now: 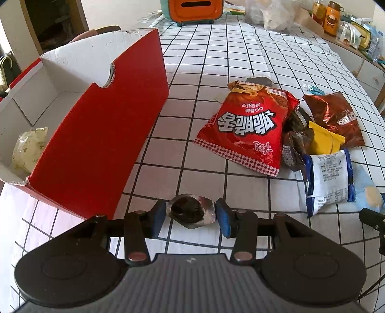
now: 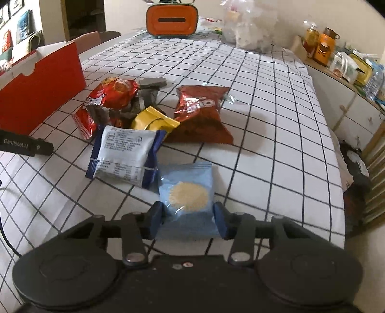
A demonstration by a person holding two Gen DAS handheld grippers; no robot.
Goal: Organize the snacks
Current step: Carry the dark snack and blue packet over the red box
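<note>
In the left wrist view my left gripper [image 1: 191,218] is shut on a small silver-wrapped dark snack [image 1: 190,211], just above the checked tablecloth [image 1: 216,60] and beside the red box's corner. The open red box [image 1: 96,134] stands to its left with a pale green packet [image 1: 28,150] inside. In the right wrist view my right gripper [image 2: 189,221] pinches a light blue biscuit packet [image 2: 187,192] by its sides. Beyond lie a white-and-blue packet [image 2: 125,154], a yellow packet [image 2: 154,120], a brown Oreo bag [image 2: 202,113] and a red chip bag [image 2: 108,98].
An orange appliance [image 2: 172,20] and a clear plastic bag [image 2: 247,29] sit at the table's far end. Jars and bottles [image 2: 322,48] crowd a side counter on the right. The table's right edge [image 2: 336,168] drops off near the right gripper.
</note>
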